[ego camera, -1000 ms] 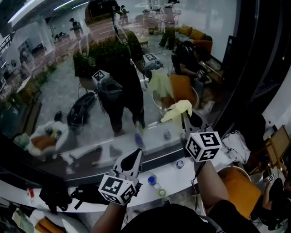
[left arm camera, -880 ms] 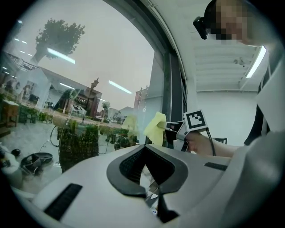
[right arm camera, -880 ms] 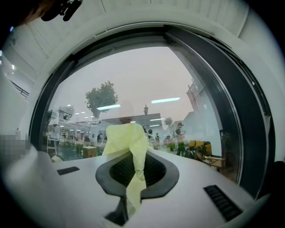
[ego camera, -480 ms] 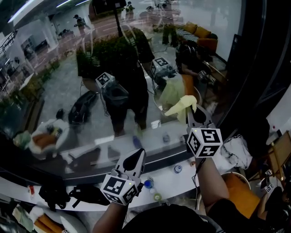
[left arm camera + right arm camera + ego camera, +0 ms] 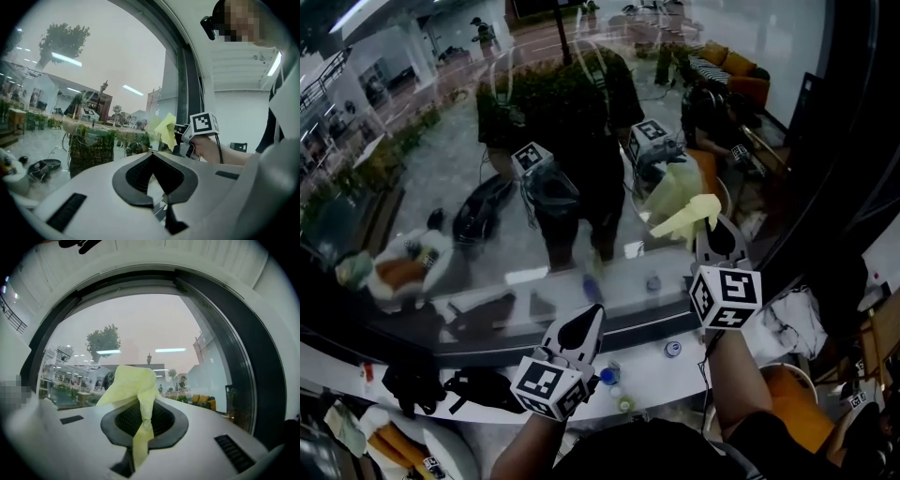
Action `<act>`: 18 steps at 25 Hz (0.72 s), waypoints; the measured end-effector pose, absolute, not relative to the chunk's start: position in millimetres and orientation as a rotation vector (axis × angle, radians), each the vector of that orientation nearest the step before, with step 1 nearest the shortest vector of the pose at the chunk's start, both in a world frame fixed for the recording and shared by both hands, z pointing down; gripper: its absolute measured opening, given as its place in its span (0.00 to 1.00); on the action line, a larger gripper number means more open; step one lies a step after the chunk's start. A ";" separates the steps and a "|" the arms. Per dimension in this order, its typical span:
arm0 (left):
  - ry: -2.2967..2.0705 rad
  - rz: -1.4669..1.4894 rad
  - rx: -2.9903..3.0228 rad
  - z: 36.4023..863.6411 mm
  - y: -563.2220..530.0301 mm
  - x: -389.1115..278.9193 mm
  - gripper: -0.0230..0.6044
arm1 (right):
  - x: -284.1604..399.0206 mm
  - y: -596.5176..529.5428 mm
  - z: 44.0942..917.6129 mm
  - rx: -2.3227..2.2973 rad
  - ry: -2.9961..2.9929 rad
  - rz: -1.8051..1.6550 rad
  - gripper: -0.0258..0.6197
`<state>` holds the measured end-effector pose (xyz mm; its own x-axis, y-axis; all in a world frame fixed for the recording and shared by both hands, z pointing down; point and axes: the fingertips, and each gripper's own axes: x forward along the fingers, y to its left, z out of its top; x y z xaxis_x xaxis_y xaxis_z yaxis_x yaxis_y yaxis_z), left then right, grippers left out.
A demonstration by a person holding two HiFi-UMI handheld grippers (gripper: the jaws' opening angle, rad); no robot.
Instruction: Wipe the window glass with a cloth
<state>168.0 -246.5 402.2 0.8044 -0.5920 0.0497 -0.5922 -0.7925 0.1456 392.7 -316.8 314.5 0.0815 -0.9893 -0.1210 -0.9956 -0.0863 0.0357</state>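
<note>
**Cloth (image 5: 684,217) held up at the lower right of the window glass (image 5: 459,178)**

At the centre, the right tongs (image 5: 710,230) are clamped on the cloth. In the right gripper view a strip of it runs down between the closed jaws, and the rest bunches out above the tips. The left tongs (image 5: 586,326) are closed on nothing, with the jaws meeting at the tips. They are held low, pointing up toward the pane, well apart from the cloth.

The cloth is pale yellow, thin and soft-looking, with a fine dotted weave where it is pinched. It stands in a loose, crumpled peak, not a flat pad. In the head view its faint reflection sits right beside it in the glass. That puts it at or just off the pane, low on the right side near the dark frame (image 5: 825,159); I cannot tell whether it actually touches.

From this, the wiping step looks to be in hand, and the broad left and upper parts of the pane are probably not yet reached. The next move calls for pressing the bunched end flat against the glass and sweeping it across in overlapping passes. The hard jaw tips should stay off the pane so that only fabric rubs. A small peak covers little per pass, and limp fabric may fold back.

Below the glass runs a white surface (image 5: 652,373) carrying a few small round items (image 5: 609,373).
</note>
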 end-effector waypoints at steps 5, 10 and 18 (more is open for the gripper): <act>-0.961 0.015 2.842 407.2 -250.0 158.5 0.03 | 389.4 -321.9 317.8 -2.258 2.075 0.158 0.10; -0.984 0.029 2.835 411.2 -242.7 164.9 0.03 | 395.4 -321.1 320.0 -2.242 2.086 0.152 0.10; -1.042 0.032 2.814 410.8 -235.2 155.1 0.03 | 382.1 -319.6 316.4 -2.221 2.112 0.183 0.10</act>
<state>155.1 -235.2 410.8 0.7600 -0.6463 0.0683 -0.6492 -0.7504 0.1242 382.1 -319.6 316.4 0.0479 -0.9897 -0.1350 -0.9982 -0.0524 0.0301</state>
